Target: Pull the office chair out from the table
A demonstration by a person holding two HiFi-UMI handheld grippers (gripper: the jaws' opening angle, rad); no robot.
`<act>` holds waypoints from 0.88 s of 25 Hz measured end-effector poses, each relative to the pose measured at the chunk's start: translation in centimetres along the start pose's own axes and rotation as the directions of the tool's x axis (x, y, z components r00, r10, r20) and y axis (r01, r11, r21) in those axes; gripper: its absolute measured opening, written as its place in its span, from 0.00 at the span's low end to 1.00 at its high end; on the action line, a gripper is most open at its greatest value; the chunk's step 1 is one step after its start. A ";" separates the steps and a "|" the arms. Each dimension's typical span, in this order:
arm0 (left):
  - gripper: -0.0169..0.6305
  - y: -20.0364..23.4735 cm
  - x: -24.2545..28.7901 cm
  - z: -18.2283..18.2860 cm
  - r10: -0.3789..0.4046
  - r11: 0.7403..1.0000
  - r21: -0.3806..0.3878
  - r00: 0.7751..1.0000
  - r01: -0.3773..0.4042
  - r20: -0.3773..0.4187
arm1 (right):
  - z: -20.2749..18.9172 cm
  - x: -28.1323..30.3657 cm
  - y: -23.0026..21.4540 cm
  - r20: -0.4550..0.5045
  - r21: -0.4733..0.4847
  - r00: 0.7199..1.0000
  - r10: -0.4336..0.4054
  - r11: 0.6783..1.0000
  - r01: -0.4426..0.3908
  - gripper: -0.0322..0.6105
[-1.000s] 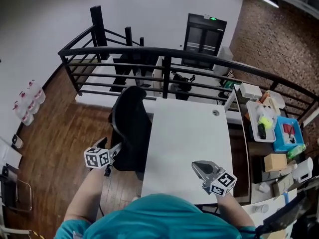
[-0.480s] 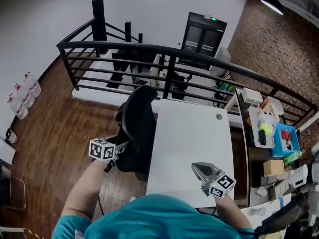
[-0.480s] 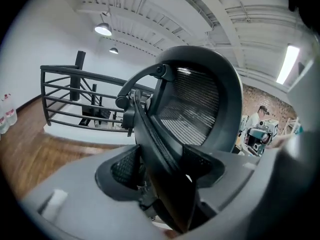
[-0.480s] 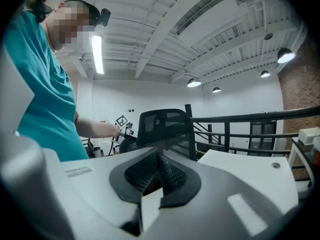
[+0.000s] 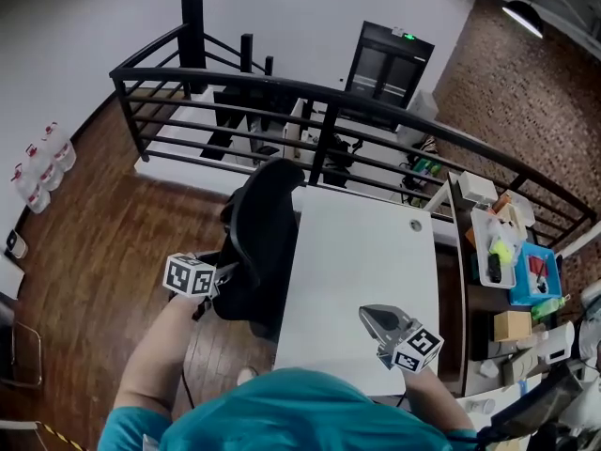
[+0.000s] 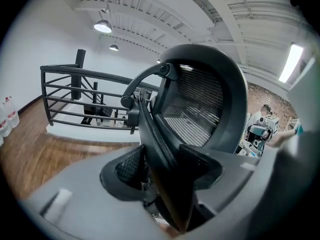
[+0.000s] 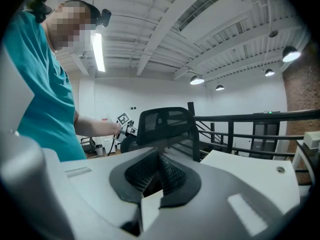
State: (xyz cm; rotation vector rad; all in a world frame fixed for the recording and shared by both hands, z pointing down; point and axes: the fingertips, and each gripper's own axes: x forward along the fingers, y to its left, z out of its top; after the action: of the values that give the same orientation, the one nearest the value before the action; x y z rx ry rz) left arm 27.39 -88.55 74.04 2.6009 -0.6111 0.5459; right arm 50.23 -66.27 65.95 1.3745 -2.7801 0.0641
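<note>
The black mesh-backed office chair [image 5: 263, 242] stands tucked against the left side of the white table [image 5: 366, 252]. My left gripper [image 5: 223, 274] is at the rear edge of the backrest. In the left gripper view the backrest's frame edge [image 6: 155, 129] runs between the pads, which have just been closing and now press on it; the left gripper [image 6: 161, 170] is shut on that edge. My right gripper [image 5: 374, 316] hovers over the near end of the table. In its own view the right gripper [image 7: 159, 173] is shut with nothing in it, and the chair [image 7: 165, 123] shows beyond.
A black metal railing [image 5: 319, 97] runs behind the table and chair. A side bench [image 5: 470, 280] crowded with boxes and tools lines the table's right. Wooden floor [image 5: 103, 242] spreads left of the chair, with water bottles [image 5: 38, 172] by the wall.
My left gripper has moved in to the chair's back edge and its jaws have narrowed onto it. The right gripper stays over the table's near end.
</note>
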 end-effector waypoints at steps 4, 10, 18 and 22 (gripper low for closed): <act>0.37 0.5 -0.7 0.7 -0.001 1.000 0.009 1.000 0.001 0.014 | 0.1 0.4 -0.3 -0.008 -0.004 1.000 0.007 1.000 -0.007 0.05; 0.37 2.7 -3.0 -0.5 0.017 1.000 -0.019 1.000 -0.017 0.009 | -0.1 1.2 0.0 -0.013 -0.007 1.000 0.013 1.000 -0.013 0.05; 0.37 6.5 -7.6 -0.7 0.033 0.999 -0.022 0.999 -0.033 0.002 | 0.7 3.7 1.2 -0.020 -0.005 0.999 0.033 0.999 -0.034 0.05; 0.37 8.4 -9.4 -1.1 0.029 1.000 -0.008 1.000 -0.029 -0.007 | 0.9 5.2 1.5 -0.019 -0.005 0.999 0.040 0.999 -0.040 0.05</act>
State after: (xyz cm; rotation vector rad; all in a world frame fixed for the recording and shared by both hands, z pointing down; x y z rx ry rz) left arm 15.18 -91.81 73.22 2.5849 -0.6490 0.5597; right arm 45.82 -69.52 65.30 1.3101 -2.7909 0.0709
